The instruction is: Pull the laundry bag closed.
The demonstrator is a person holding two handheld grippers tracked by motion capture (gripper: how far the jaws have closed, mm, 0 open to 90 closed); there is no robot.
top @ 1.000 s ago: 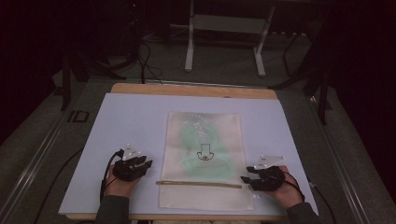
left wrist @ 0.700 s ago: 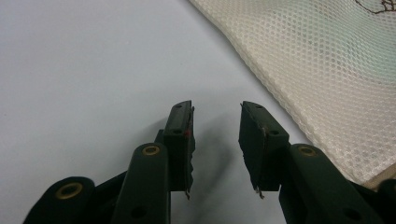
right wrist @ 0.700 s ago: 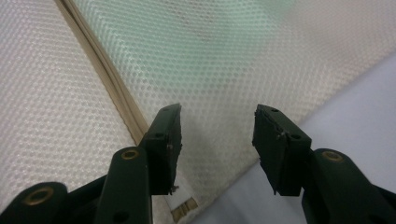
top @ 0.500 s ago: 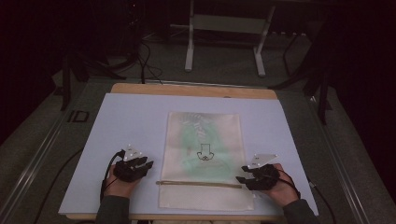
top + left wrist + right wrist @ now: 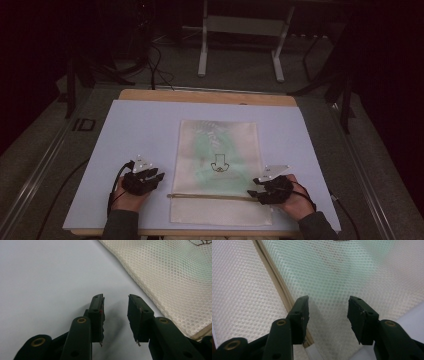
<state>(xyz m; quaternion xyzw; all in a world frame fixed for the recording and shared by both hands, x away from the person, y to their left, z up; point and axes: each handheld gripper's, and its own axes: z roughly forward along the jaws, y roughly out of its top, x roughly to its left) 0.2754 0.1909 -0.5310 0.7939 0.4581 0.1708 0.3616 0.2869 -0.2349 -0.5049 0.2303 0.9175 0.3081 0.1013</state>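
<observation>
Mesh laundry bag (image 5: 218,167) lies flat mid-counter (image 5: 140,125), zipper strip (image 5: 210,196) near its front end. Right hand-held gripper (image 5: 260,186) sits over bag's right edge, jaws apart, empty. Left hand-held gripper (image 5: 155,176) beside bag's left edge, jaws apart on bare counter.

A dim lab or studio: a wooden tabletop (image 5: 210,96) under a pale sheet (image 5: 140,135), loose cables (image 5: 155,70) on the grey floor (image 5: 240,75), and a metal stand (image 5: 240,30) beyond.
</observation>
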